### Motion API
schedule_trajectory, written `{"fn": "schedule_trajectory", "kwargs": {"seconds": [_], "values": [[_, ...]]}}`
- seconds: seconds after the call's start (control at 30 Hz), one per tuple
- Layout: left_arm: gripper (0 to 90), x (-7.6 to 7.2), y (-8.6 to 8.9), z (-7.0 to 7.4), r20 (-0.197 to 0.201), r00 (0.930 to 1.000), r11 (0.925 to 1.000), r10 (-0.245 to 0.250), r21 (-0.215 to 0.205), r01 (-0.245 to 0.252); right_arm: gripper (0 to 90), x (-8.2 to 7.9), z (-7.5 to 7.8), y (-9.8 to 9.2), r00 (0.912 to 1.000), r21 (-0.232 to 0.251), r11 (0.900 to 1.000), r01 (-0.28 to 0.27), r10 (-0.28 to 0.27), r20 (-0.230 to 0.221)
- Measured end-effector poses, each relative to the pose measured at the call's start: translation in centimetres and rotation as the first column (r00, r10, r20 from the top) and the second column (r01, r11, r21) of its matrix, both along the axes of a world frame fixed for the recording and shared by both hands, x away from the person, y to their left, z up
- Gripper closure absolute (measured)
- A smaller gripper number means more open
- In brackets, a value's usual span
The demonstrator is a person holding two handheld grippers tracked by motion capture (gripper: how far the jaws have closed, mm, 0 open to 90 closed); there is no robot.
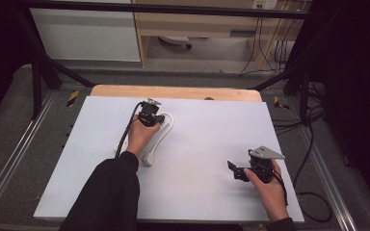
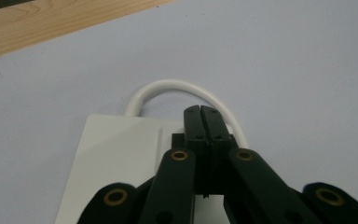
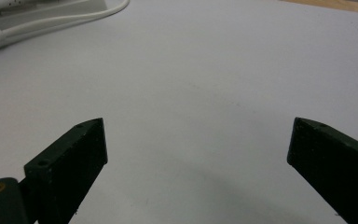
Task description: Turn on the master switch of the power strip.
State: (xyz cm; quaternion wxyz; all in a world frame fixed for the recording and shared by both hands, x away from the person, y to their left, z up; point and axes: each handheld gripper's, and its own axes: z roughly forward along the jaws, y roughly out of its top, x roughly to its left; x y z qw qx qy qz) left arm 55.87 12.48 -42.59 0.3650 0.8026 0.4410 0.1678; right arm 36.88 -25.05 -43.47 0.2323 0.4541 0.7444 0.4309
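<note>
Left gripper [image 2: 200, 112] pressing on the power strip [image 1: 155, 139]

The strip lies at about 11 o'clock from the sheet's [image 1: 202, 144] centre, its white cord [image 2: 177, 87] looping at 12 o'clock past the tips. The left jaws are fully closed with nothing between them, tips down on the strip's end, probably working a switch. The right gripper [image 1: 235, 169] idles at 4 o'clock, jaws spread wide and empty. Next likely calls for lifting straight off without dragging the strip.

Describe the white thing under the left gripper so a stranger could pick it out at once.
Start at the pale grey table sheet and look toward its far left-centre, where the left gripper hovers with jaws shut. Beneath it lies a flat, oblong white plastic power strip. A thick white cord loops from its far end; nothing else on the sheet is white.
</note>
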Motion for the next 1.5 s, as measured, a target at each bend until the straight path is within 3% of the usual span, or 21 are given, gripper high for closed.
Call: {"fn": "schedule_trajectory", "kwargs": {"seconds": [0.33, 0.57, 1.5], "values": [[90.0, 0.12, -0.1, 0.02, 0.0, 1.0, 1.0, -0.003, 0.006, 0.003, 5.1, 0.03, 0.01, -0.12, 1.0, 0.007, 1.0, -0.002, 0.001, 0.003], [90.0, 0.01, -0.4, 0.06, 0.01, 1.0, 0.9994, 0.002, 0.033, -0.003, 5.1, -0.02, 0.02, -0.15, 1.0, 0.004, 1.0, 0.001, -0.001, 0.003], [90.0, 0.05, -0.37, 0.12, -0.002, 0.9999, 0.9991, 0.01, 0.041, -0.01, 5.0, 0.02, -0.04, -0.29, 1.0, 0.0, 1.0, 0.001, -0.001, -0.009]]}}
